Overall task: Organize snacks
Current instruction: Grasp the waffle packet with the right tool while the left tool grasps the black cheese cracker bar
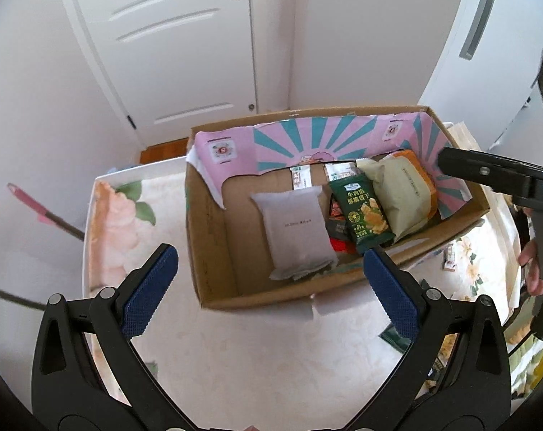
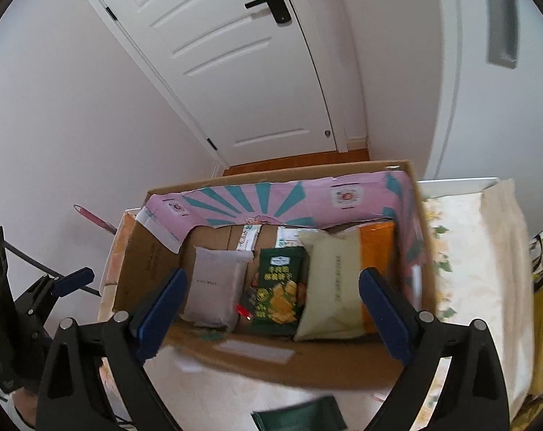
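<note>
While both my grippers hang spread wide and empty above the cardboard box (image 1: 214,251), my left gripper (image 1: 267,287) sits at its near wall and my right gripper (image 2: 271,309) over its middle. Inside it lie a grey pouch (image 1: 294,230), a green packet (image 1: 364,212) with yellow Chinese lettering, and a pale bag (image 1: 400,194); the small print is unreadable.

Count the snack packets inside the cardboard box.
4 clear: a grey packet on the left, a dark green packet in the middle, a pale green packet overlapping an orange packet on the right. Red and dark wrappers underneath suggest more, partly hidden.
</note>
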Motion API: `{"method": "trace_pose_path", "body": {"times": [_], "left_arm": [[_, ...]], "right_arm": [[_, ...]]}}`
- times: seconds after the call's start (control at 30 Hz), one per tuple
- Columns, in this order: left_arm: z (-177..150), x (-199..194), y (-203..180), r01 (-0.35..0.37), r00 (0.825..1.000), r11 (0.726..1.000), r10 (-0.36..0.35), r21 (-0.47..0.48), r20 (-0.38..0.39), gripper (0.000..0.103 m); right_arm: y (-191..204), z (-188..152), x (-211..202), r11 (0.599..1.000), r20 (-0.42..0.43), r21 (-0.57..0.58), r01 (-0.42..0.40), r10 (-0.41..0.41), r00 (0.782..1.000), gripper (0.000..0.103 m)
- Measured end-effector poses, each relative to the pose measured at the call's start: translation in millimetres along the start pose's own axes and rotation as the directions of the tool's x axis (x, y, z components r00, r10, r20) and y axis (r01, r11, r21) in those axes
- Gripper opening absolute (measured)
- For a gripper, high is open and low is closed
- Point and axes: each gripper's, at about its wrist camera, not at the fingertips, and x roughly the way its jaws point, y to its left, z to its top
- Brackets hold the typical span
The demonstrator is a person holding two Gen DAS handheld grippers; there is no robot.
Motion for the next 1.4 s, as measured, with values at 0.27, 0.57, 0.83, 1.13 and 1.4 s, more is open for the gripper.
{"method": "trace_pose_path", "body": {"times": [0.27, 0.57, 0.83, 1.13, 1.4], "left_arm": [[-20, -42, -19, -0.017, 0.998, 0.999, 0.019, -0.039, 0.058, 0.102], [-52, -66, -49, -0.013, 0.996, 1.0, 0.014, -0.011, 0.085, 0.103], [-76, -64, -60, 0.036, 0.998, 0.997, -0.04, 0.064, 0.049, 0.102], [-105, -44, -56, 0.106, 0.994, 0.99, -0.104, 0.09, -0.021, 0.102], [-129, -30, -46, 0.109, 0.992, 0.992, -0.105, 0.061, -0.07, 0.102]], "right_arm": [[-14, -19, -59, 0.999, 0.04, -0.037, 0.02, -0.018, 0.999, 0.095], [-36, -59, -103, 0.991, 0.025, -0.085, 0.104, -0.102, 0.994, 0.095], [-43, -108, -116, 0.982, 0.02, -0.057, 0.178, -0.177, 0.984, 0.095], [-33, -158, -81, 0.964, -0.084, -0.094, 0.247, -0.255, 0.963, 0.095], [-26, -196, -22, 0.952, -0.208, -0.166, 0.258, -0.289, 0.934, 0.095]]}}
